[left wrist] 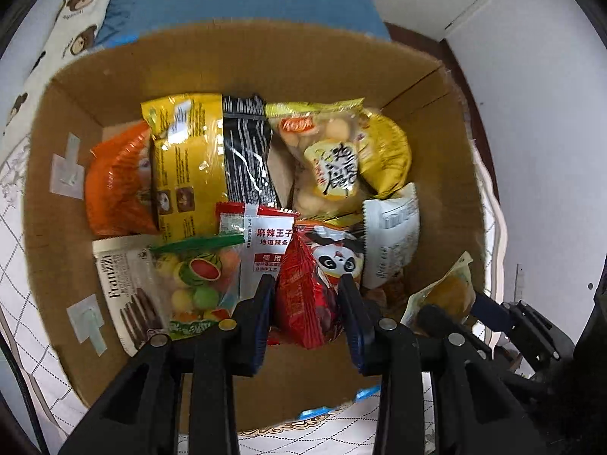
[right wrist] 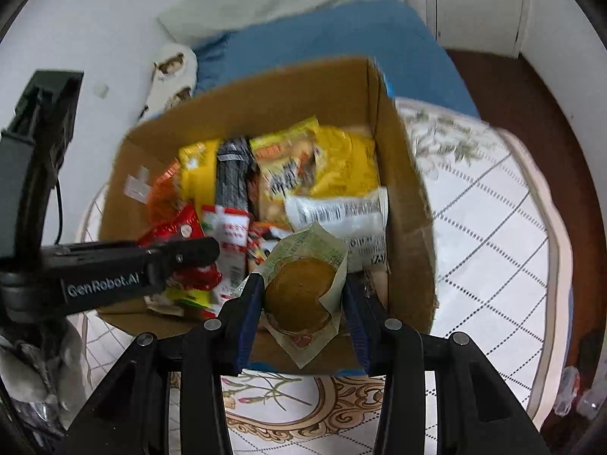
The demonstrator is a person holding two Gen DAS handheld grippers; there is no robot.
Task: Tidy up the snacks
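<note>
Below both claws: cardboard box on white-tiled table, blue bed beyond. Left claw clamps red snack pkt; right claw clamps wrapped bun.

The right claw grips a wrapped bun over the near edge of a cardboard box full of snack packets. At left, the left claw reaches into the box, clamped on a red packet. The box sits on a white patterned tabletop, with blue bedding beyond.
</note>
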